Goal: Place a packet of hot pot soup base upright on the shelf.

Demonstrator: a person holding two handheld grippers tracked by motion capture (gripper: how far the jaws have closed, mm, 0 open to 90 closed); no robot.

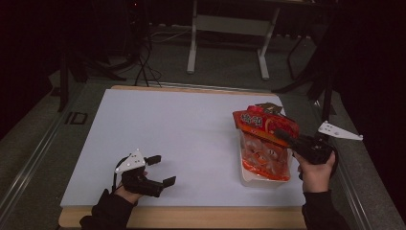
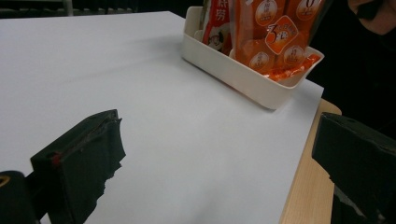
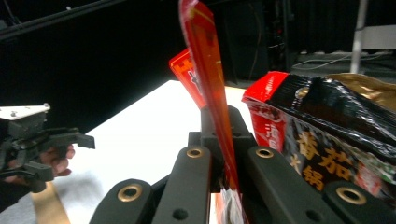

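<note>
Two grippers on my feeds: left gripper (image 1: 160,170) rests near the front-left of the white surface (image 1: 182,139), jaws wide apart, holding nothing. Rightward, my right gripper (image 1: 282,136) is clamped on the orange snack packet (image 1: 265,125), standing in the white bin (image 2: 233,74)

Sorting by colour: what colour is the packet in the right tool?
Orange-red packet, clearest in the right gripper view.

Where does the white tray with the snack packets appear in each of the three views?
High view: white tray at right, near the right gripper.
Left gripper view: upper middle, on the white sheet.
Right gripper view: tray hidden; packets there.
Shared landmark: orange packet.
</note>
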